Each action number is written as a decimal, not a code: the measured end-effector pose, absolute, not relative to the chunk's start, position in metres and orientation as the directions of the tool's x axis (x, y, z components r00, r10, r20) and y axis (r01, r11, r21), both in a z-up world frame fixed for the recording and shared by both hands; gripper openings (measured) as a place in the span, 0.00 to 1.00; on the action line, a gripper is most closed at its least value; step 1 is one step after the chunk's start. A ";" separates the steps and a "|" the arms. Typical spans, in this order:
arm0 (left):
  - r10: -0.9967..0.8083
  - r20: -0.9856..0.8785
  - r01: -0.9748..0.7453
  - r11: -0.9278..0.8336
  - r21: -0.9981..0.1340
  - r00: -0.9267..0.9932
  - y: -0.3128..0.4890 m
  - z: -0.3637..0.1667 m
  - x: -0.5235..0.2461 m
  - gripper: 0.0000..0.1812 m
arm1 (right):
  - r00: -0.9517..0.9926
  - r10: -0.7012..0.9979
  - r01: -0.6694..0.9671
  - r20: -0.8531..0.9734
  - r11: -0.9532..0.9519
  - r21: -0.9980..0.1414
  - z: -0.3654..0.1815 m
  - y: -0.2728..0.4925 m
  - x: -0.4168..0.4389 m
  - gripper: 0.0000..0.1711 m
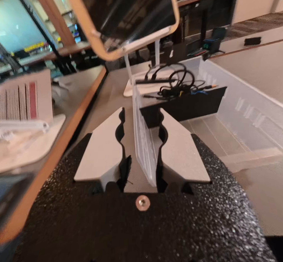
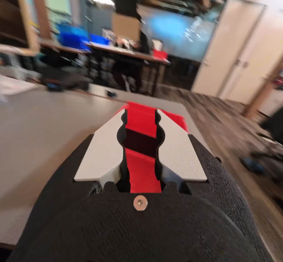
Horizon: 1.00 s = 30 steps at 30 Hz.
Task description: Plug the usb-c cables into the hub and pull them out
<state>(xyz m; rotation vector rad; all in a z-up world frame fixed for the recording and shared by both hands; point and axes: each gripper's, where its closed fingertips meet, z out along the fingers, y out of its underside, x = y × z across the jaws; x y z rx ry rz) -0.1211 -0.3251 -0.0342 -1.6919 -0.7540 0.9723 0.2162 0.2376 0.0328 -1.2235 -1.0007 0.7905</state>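
Observation:
In the left wrist view a slim black hub (image 1: 154,81) lies by the white stand base, with two black cables (image 1: 153,74) plugged into it. A tangle of more cables (image 1: 180,89) sits in a black box (image 1: 191,106) inside a clear plastic bin (image 1: 238,110). My left gripper (image 1: 141,109) is open; the bin's near wall (image 1: 144,144) stands between its fingers, short of the hub. My right gripper (image 2: 140,110) is open and empty above a red container (image 2: 142,120) with a dark band across it. The hub and cables do not show in the right wrist view.
A phone in a pale frame (image 1: 122,12) sits on a white stand (image 1: 130,89) above the hub. The grey table (image 2: 53,124) ends just past the red container. A second white stand base (image 1: 30,141) lies left. A person sits at a far desk (image 2: 130,54). One gripper's finger ends stand about 65 centimetres off the other's.

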 end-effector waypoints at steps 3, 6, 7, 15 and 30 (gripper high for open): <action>0.739 -0.407 -0.061 -0.447 -0.892 0.537 -0.293 -0.011 -0.143 0.27 | 0.083 0.989 -0.138 0.119 0.130 -0.982 0.047 0.158 0.156 0.19; 0.620 -0.581 -0.124 -0.621 -0.774 0.527 -0.267 -0.002 -0.189 0.24 | -0.098 0.987 -0.179 0.130 0.111 -0.978 0.028 0.110 0.095 0.20; 0.557 -0.643 -0.121 -0.699 -0.705 0.526 -0.262 -0.006 -0.209 0.24 | -0.104 0.985 -0.178 0.139 0.119 -0.977 0.016 0.106 0.074 0.20; 0.059 -0.642 -0.242 -0.897 -0.370 0.765 -0.219 -0.070 -0.274 0.27 | -0.160 0.962 -0.114 0.222 0.205 -0.972 -0.073 0.088 -0.021 0.20; -0.254 -0.705 -0.274 -0.958 0.087 0.662 -0.214 -0.104 -0.317 0.05 | -0.154 0.942 -0.083 0.298 0.289 -0.954 -0.087 0.088 -0.026 0.17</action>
